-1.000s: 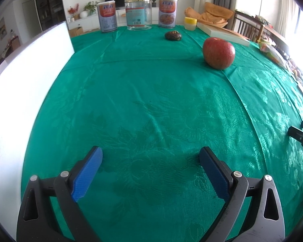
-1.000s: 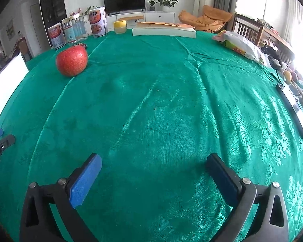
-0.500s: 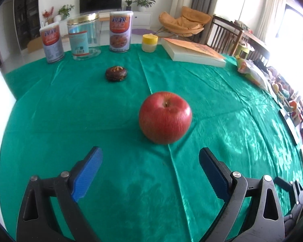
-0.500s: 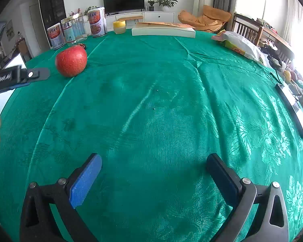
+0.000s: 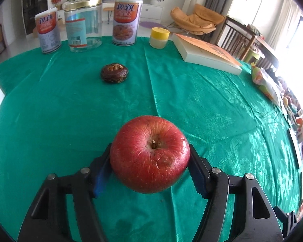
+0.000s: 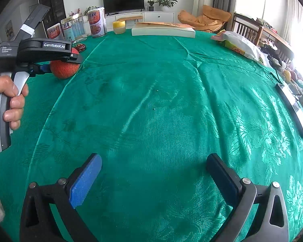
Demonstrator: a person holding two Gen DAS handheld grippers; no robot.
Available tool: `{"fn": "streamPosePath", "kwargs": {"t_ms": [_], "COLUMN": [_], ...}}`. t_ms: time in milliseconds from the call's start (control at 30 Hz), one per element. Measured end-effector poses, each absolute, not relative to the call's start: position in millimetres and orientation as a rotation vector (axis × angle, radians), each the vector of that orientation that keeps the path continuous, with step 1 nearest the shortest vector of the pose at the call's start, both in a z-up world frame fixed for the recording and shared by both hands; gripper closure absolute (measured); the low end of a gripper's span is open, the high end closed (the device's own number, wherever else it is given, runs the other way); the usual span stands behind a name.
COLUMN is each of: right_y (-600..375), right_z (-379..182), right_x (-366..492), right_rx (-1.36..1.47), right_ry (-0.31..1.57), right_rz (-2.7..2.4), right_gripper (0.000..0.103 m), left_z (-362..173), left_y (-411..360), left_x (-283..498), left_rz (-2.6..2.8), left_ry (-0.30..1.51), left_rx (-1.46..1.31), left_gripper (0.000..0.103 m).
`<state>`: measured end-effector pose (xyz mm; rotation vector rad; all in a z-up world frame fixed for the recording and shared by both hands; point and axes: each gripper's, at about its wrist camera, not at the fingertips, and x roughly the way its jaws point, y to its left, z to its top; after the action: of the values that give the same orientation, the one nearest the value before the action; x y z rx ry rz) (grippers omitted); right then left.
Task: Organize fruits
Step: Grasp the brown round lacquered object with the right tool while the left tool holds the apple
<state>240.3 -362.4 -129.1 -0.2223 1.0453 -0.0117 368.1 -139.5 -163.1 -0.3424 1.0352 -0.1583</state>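
left wrist view | left gripper (image 5: 149, 168) has just been closing, now pinching red apple (image 5: 149, 154) on green desk (image 5: 212, 111) | right gripper (image 6: 153, 178) spread wide, nothing inside

A table covered in a shiny green patterned cloth (image 5: 212, 104) carries a red apple (image 5: 149, 154) near its middle, with a small dark brown round item (image 5: 114, 73) farther back. Along the far edge stand two printed cans (image 5: 48, 32) (image 5: 127, 21), a clear jar with a gold lid (image 5: 83, 24) between them, a yellow-lidded pot (image 5: 159, 38) and a thick book (image 5: 208, 53). A snack bag (image 6: 238, 44) lies by the right edge.
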Motion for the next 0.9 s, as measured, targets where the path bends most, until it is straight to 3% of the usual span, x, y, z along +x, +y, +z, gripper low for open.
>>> {"fn": "streamPosePath", "kwargs": {"t_ms": [267, 433, 700, 767, 900], "right_y": [-362.2, -362.3, -362.5, -362.6, -362.2], "right_z": [-129.2, -129.2, -129.1, -129.3, -129.4], "right_x": [240.3, 240.3, 240.4, 240.5, 240.2], "right_rx": [-0.223, -0.223, -0.223, -0.222, -0.224], "right_ry": [1.045, 1.046, 1.046, 1.045, 1.045], "right_rz": [-0.012, -0.012, -0.012, -0.014, -0.018], "right_gripper": [0.0, 0.0, 0.0, 0.0, 0.0], "left_z": [-149.0, -167.1, -179.1, -187.6, -195.3], "left_y": [-56.9, -24.5, -12.1, -10.2, -20.0], "left_x": [283.8, 230.3, 216.3, 221.1, 223.0], "left_rz": [-0.073, -0.024, 0.018, 0.019, 0.033], "left_ry": [1.027, 1.058, 1.026, 1.051, 1.029], "left_rx": [-0.315, -0.282, -0.322, -0.326, -0.2], "left_gripper": [0.033, 0.033, 0.031, 0.02, 0.011]}}
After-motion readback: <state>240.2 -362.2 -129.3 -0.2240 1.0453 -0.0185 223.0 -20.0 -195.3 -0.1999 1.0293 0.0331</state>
